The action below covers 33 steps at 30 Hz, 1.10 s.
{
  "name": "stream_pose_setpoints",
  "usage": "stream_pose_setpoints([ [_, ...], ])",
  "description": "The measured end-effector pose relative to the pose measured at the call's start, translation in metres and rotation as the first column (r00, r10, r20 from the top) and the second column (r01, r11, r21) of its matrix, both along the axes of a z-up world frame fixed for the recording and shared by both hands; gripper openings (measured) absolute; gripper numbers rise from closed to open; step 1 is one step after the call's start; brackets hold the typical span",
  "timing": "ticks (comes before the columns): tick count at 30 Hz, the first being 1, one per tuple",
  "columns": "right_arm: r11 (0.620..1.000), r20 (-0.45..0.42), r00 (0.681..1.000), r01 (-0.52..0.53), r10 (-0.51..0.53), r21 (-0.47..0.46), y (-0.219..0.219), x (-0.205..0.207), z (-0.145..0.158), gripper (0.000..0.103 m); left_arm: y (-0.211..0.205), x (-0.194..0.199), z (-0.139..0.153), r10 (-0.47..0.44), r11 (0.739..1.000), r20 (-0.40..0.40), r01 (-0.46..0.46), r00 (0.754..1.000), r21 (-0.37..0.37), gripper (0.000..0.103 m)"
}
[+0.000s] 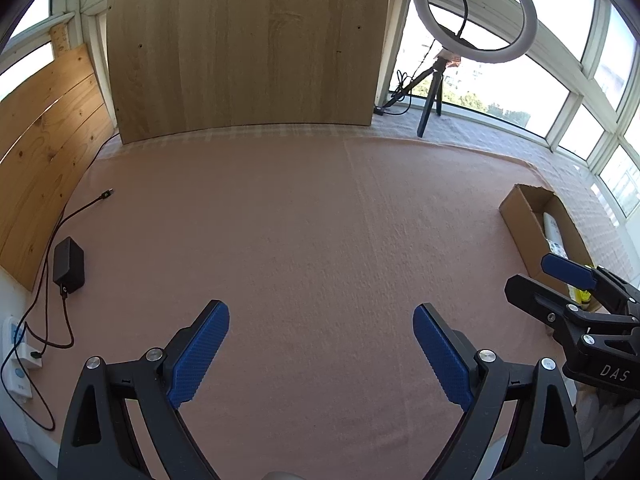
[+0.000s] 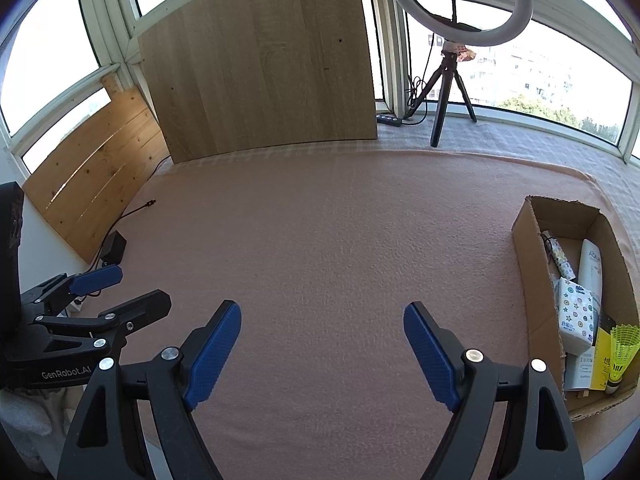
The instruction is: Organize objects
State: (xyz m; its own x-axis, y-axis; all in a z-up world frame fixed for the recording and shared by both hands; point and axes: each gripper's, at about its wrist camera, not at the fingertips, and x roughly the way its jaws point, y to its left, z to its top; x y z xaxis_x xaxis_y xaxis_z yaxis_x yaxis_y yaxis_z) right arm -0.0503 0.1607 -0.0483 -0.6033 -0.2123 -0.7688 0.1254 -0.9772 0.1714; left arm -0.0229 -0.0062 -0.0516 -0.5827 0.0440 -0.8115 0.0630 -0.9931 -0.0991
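Black frames, ribbed blue jaws.

Bright daylight via windows (image 2: 540, 80), blown-out glare; sharp focus, heavy fisheye warp + dark vignette at edges.

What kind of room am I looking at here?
Probably an enclosed balcony or sunroom used for filming: windows wrap around it, a ring light stands on a tripod, and a pink blanket covers the work surface.
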Motion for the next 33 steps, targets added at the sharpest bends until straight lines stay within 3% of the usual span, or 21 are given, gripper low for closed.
stream_pose_setpoints([
  [33, 1.000, 0.015, 1.000, -0.001, 0.001, 0.009, 0.0055, 0.0020, -0.0015, 0.081, -0.0003, 0.0076, -0.0006, 0.019, 1.000, 0.010, -0.019, 1.000, -0.002, 0.095],
])
